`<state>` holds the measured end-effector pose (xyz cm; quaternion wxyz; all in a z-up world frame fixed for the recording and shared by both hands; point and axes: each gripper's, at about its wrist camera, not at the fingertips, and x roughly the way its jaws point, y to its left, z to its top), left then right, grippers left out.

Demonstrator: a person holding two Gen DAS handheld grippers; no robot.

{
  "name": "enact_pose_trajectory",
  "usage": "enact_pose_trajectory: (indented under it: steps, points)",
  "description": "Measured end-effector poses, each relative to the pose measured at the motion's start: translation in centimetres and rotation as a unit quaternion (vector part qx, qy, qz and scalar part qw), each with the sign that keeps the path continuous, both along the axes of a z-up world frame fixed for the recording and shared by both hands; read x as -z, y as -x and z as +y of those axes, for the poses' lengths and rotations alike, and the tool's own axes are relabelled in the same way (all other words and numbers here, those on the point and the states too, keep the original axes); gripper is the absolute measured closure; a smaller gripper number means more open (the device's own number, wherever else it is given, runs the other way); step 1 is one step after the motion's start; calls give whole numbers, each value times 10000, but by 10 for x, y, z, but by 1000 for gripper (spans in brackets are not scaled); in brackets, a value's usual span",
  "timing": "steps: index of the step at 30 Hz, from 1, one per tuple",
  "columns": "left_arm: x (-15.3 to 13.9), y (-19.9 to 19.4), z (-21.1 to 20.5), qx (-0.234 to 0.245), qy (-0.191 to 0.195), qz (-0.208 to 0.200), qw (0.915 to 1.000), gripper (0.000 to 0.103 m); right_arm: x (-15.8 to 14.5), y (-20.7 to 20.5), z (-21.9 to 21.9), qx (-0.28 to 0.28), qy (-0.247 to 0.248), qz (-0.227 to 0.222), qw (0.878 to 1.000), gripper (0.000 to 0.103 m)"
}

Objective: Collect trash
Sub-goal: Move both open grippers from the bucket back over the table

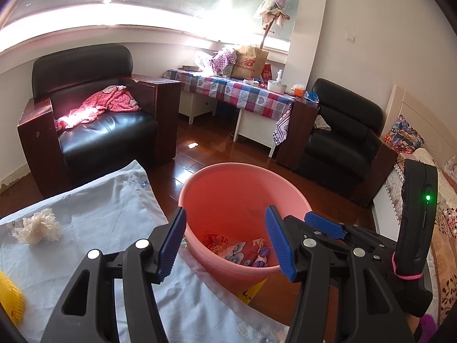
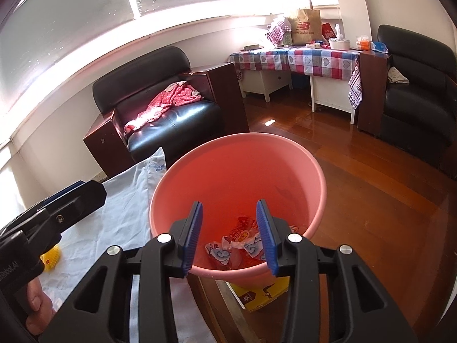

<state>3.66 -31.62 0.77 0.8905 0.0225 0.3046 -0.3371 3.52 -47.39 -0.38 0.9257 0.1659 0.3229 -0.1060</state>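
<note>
Hovering over the pink bucket (image 2: 285,157), your right gripper (image 2: 230,235) has its jaws spread and empty, wrappers (image 2: 237,245) lying in the bucket bottom at lower centre of that view. Your left gripper (image 1: 225,243) is likewise open and holds nothing, its tips at the bucket's near-left rim. Remaining trash: a crumpled white wad (image 1: 38,227) sits on the pale blue cloth (image 1: 108,200), at left centre of the left wrist frame, well left of those jaws; a yellow object (image 1: 10,297) lies at the lower left edge. Judgement: the left gripper is the nearer one, so the next reach should swing left, away from the bucket. The wad is roughly round, no clear long axis, so approach angle matters little.
</note>
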Motion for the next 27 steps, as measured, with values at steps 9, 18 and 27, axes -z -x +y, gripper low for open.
enact_pose_trajectory:
  steps: [9,18,27]
  points:
    - [-7,7,25,-213,55,-185,9996,46,-7,-1,14,-601,-380,-364,9968,63]
    - [-6,11,68,-652,-18,-230,9976,46,-13,-14,60,-1162,45,-105,9932,63]
    - [10,20,137,-1276,-166,-65,9917,46,-14,-24,96,-1412,286,-47,9896,63]
